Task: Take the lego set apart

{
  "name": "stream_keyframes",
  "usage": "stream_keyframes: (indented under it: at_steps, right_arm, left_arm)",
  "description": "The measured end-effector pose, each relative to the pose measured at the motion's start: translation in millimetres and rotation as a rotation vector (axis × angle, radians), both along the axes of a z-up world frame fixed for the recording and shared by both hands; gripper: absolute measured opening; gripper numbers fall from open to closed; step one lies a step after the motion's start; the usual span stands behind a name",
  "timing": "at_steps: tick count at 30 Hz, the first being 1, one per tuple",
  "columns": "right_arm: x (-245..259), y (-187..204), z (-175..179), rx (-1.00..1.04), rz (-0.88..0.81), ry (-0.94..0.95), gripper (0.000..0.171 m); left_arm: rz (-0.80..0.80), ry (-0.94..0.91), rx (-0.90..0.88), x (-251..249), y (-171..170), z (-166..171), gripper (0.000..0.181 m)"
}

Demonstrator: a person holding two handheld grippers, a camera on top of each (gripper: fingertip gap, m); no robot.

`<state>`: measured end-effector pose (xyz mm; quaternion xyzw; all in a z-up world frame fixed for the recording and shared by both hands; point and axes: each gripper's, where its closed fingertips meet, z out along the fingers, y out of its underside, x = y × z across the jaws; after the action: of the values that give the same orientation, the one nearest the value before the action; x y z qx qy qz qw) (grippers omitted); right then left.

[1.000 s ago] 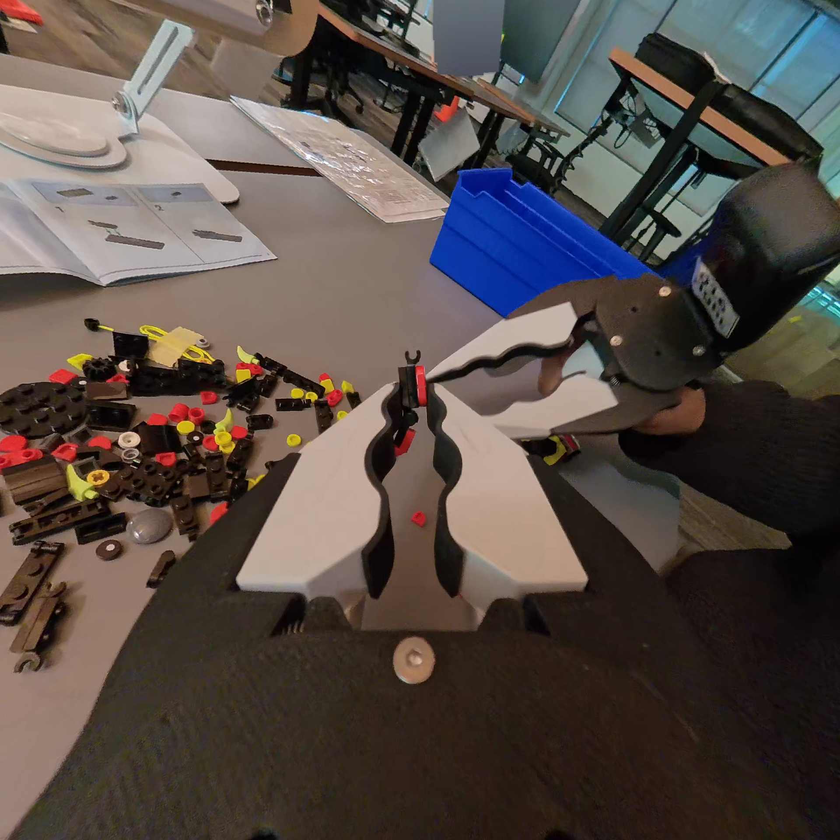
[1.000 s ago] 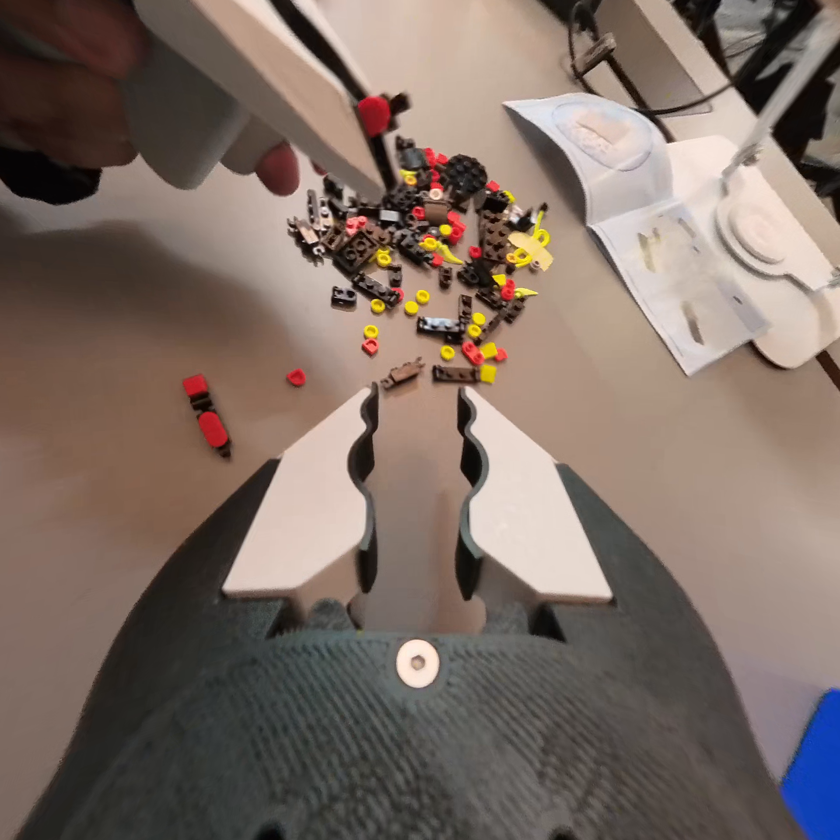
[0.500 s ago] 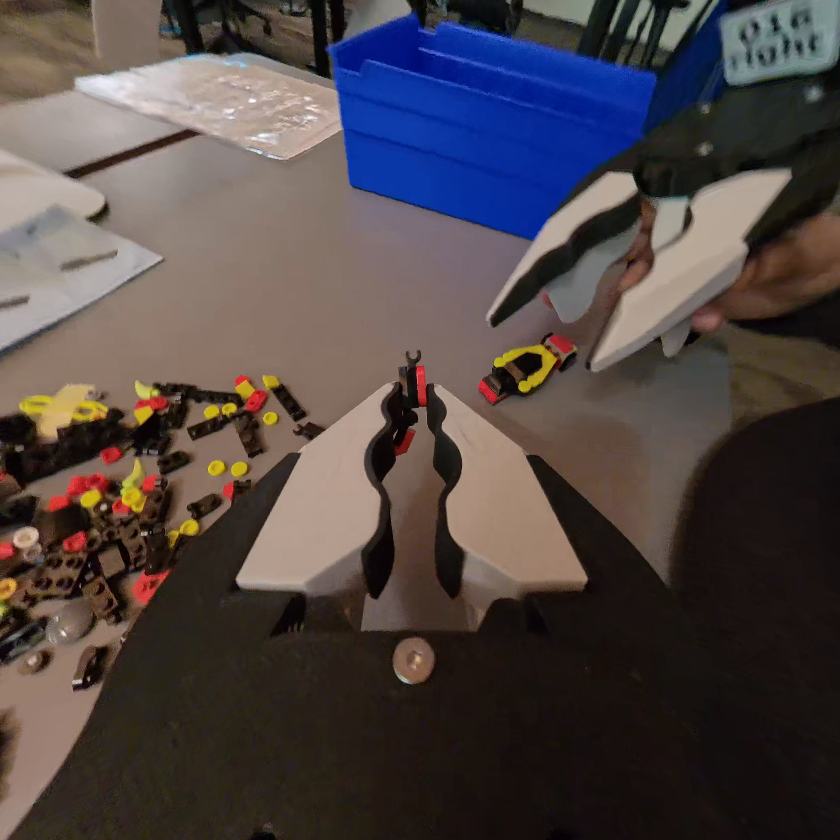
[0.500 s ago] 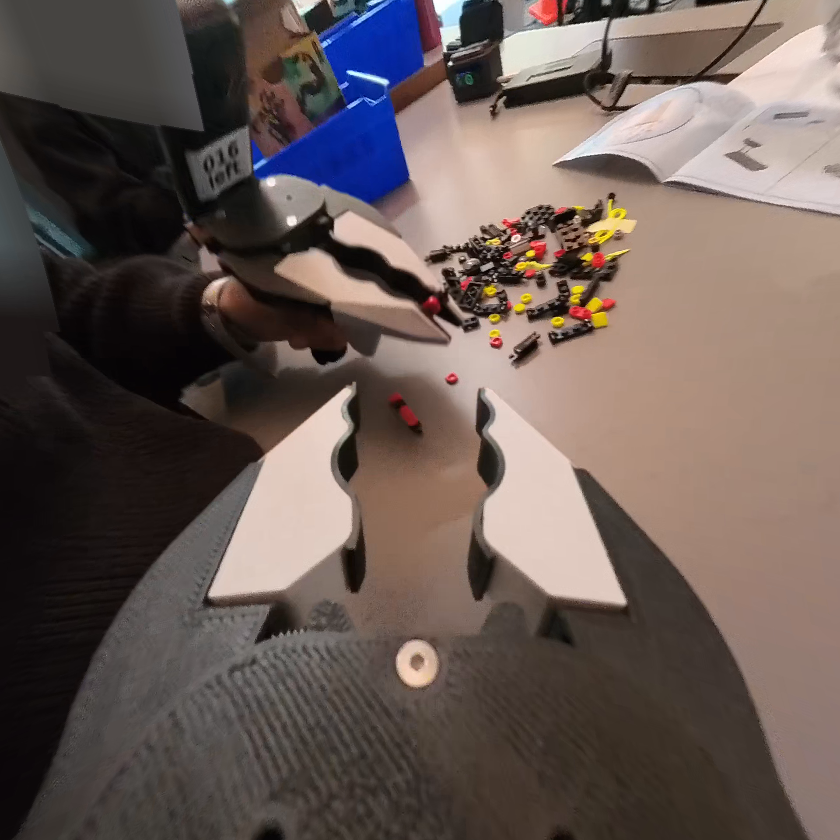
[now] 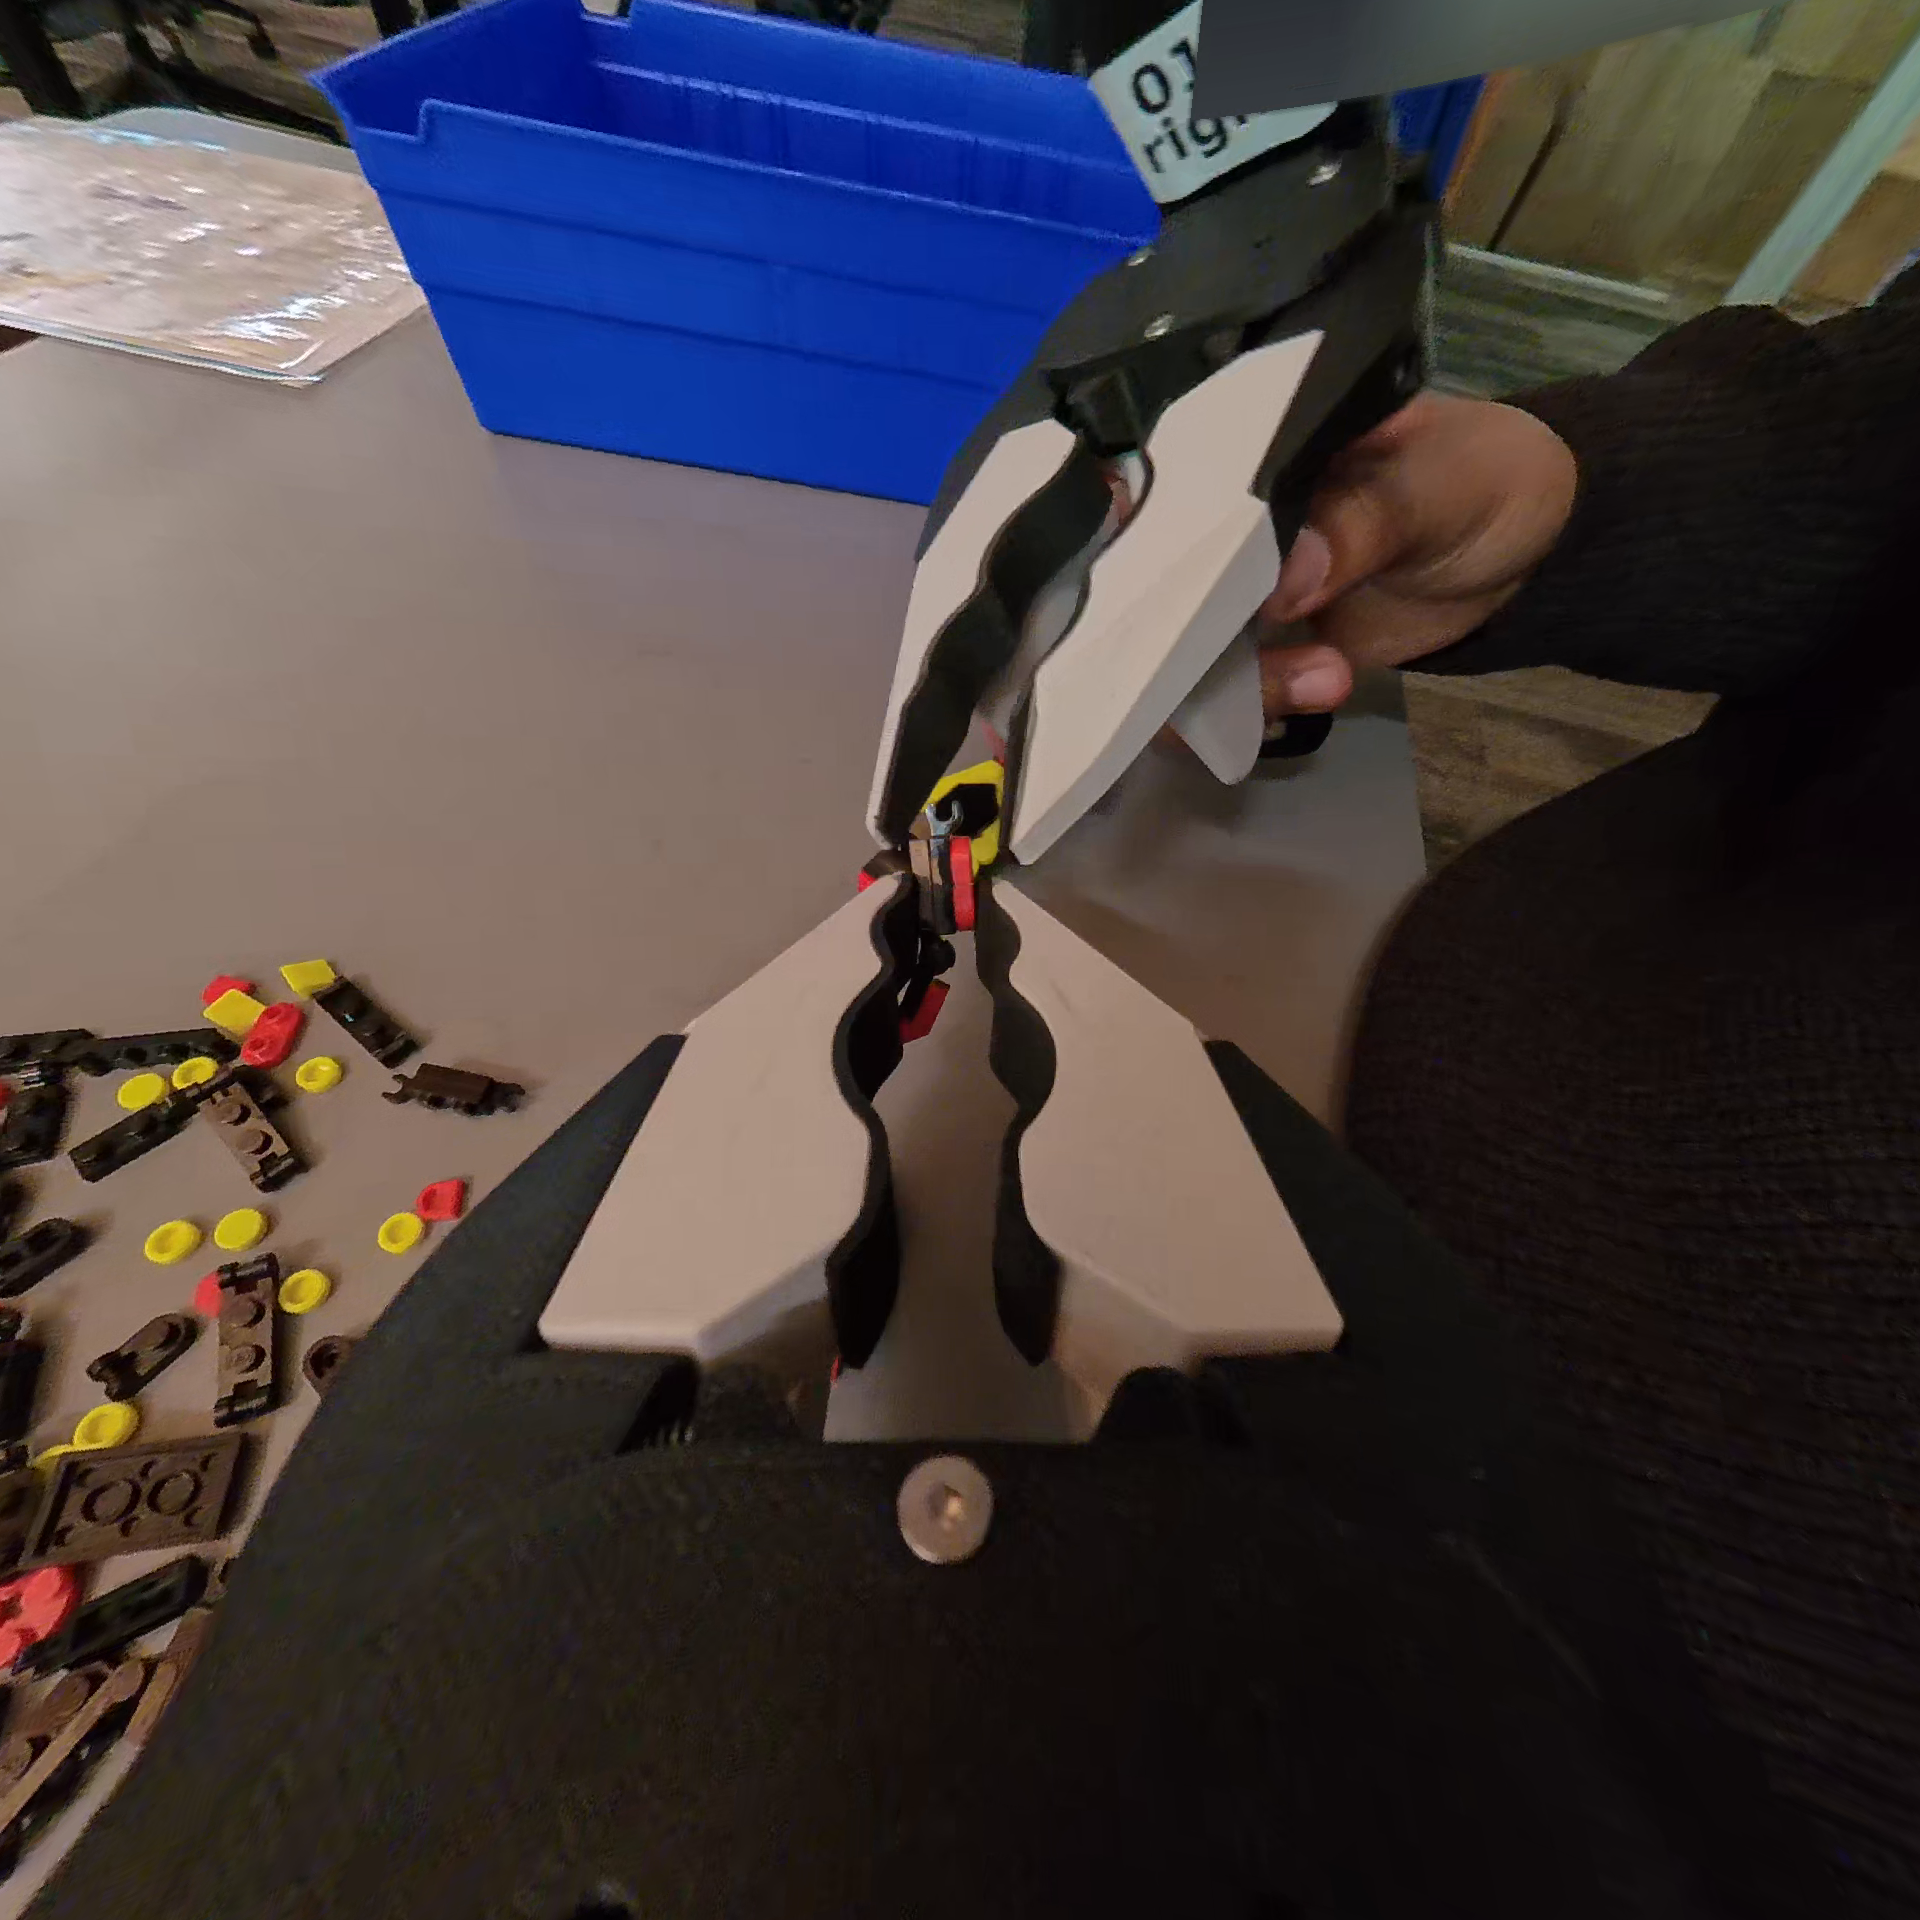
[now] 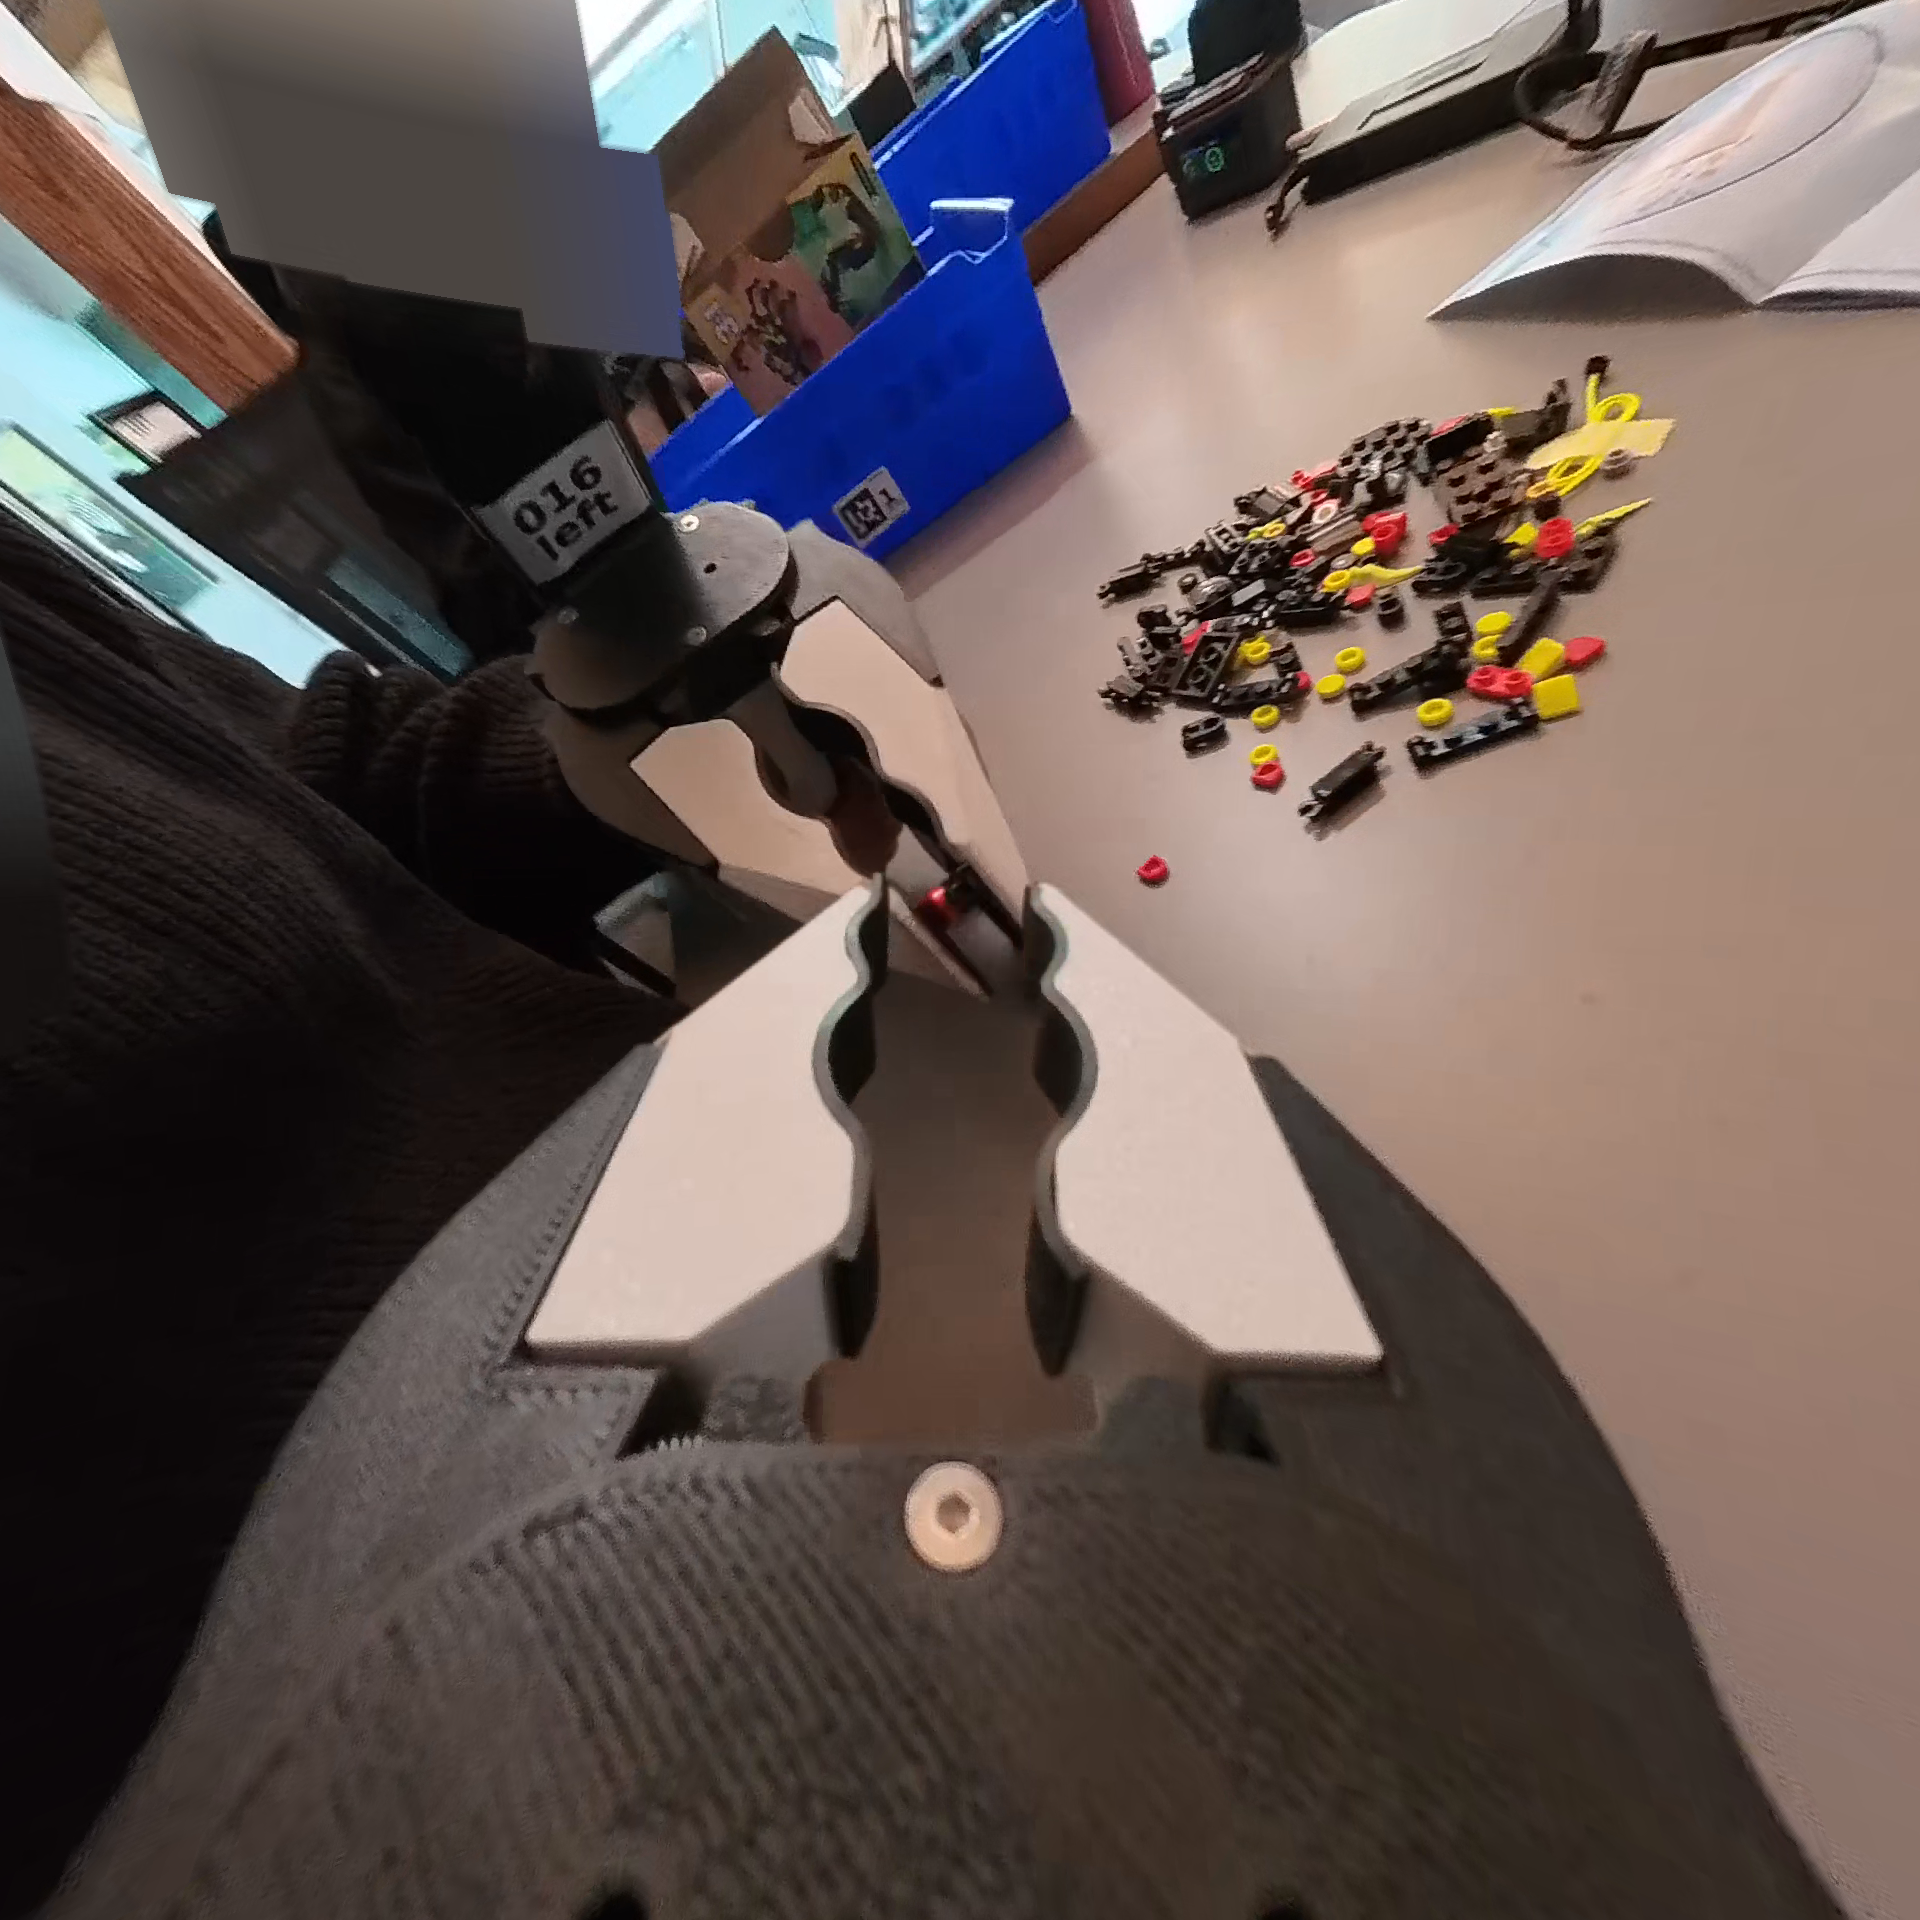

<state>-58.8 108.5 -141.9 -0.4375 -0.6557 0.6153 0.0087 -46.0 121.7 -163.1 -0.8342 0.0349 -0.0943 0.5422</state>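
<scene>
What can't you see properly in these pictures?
- Left wrist view: the small yellow car is mostly hidden behind the fingertips of the right gripper.
- Right wrist view: the black and red piece in the left gripper is mostly covered by the right gripper's own fingers.
- Left wrist view: the loose pieces are cut off by the left edge.

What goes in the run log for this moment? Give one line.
left gripper: shut on black-and-red lego piece | right gripper: open, tips at the piece | loose bricks: on table
</scene>
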Motion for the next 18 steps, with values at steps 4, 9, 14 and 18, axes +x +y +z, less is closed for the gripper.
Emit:
stream_keyframes:
  at_steps: [4,9,14,18]
  right_arm:
    - [-0.6,-0.5,0.3,-0.083,0.009,-0.049,0.005]
    - [-3.2,6.7,5.2,-0.139,-0.011,-0.066,0.004]
    - [-5.5,13.8,10.3,-0.251,-0.030,-0.107,0.005]
    - [-5.5,14.1,12.1,-0.293,-0.026,-0.118,0.006]
  left_arm:
    - [-0.020,0.024,0.001,5.4,-0.6,0.2,0.009]
    - [-0.033,0.006,-0.003,7.4,-1.1,0.0,0.018]
    - [-0.023,0.012,-0.013,4.2,-1.6,-2.0,0.011]
    - [-0.048,-0.015,-0.002,8.1,-2.6,2.0,0.008]
